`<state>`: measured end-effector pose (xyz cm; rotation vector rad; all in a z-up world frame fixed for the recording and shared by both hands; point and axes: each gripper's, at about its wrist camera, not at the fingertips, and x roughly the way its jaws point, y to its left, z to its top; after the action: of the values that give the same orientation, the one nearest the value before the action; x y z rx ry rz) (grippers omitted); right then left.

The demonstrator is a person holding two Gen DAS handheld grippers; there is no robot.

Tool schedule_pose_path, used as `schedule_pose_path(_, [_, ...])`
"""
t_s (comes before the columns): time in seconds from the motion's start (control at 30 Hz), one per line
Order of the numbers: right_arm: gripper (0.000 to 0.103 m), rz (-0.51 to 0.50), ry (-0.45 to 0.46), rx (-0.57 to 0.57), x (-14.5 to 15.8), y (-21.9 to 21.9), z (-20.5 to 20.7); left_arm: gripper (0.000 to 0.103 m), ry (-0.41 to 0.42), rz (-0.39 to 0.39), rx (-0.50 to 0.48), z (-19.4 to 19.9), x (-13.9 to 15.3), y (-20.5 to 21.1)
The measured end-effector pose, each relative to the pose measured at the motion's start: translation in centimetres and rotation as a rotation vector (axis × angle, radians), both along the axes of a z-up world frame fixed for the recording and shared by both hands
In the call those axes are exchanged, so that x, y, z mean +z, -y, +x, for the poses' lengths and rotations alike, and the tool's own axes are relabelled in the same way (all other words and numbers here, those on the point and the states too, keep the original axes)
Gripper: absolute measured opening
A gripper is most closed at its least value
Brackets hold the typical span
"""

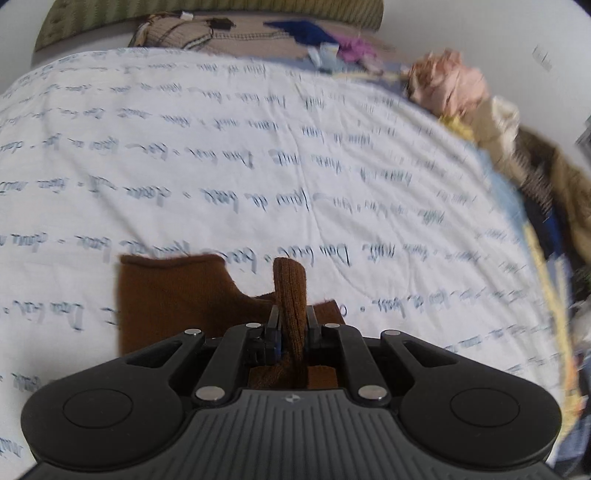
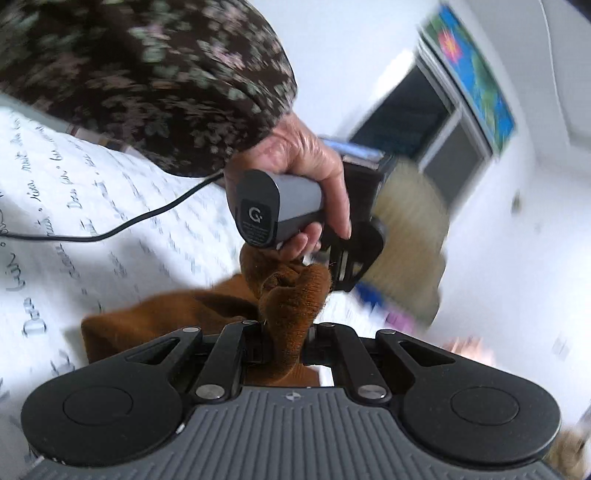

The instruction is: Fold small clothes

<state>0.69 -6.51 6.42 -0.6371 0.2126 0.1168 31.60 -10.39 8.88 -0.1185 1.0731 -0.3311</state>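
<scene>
A small brown knit garment (image 1: pixel 173 295) lies on the white bedspread (image 1: pixel 258 166) printed with blue handwriting. My left gripper (image 1: pixel 291 317) is shut on an upright fold of that brown knit (image 1: pixel 290 291), just above the bed. In the right wrist view my right gripper (image 2: pixel 288 328) is shut on another bunched part of the same brown knit (image 2: pixel 291 299), lifted off the bedspread (image 2: pixel 74 206). The person's hand holding the left gripper's handle (image 2: pixel 277 210) is right in front of it, almost touching the cloth.
A pile of loose clothes runs along the bed's far and right edges: a pink item (image 1: pixel 450 85), purple (image 1: pixel 354 50) and blue (image 1: pixel 303 31) ones, a beige knit (image 1: pixel 177 33). A black cable (image 2: pixel 122 229) lies across the bedspread. A dark window (image 2: pixel 424 122) is behind.
</scene>
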Motion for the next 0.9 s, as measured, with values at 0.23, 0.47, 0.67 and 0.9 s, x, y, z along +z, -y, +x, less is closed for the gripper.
schedule_pose_path(0.23, [0.01, 0.262, -0.243, -0.119, -0.9, 6.4, 2.0, 0.011, -0.001, 0.14, -0.038, -0.7, -2.9, 7.1])
schedule_pose_path(0.47, [0.012, 0.61, -0.434, -0.231, -2.5, 10.1, 3.5, 0.013, -0.006, 0.255, -0.001, -1.0, -2.9, 11.1])
schedule_pose_path(0.67, [0.017, 1.196, -0.594, -0.242, -5.9, 16.8, 4.5, 0.013, 0.023, 0.147, -0.051, -1.8, 0.2, 12.8])
schedule_pose_path(0.9, [0.017, 1.642, -0.718, -0.208, -9.8, 22.7, 3.6, 0.013, 0.065, -0.025, -0.056, -3.7, 4.4, 5.9])
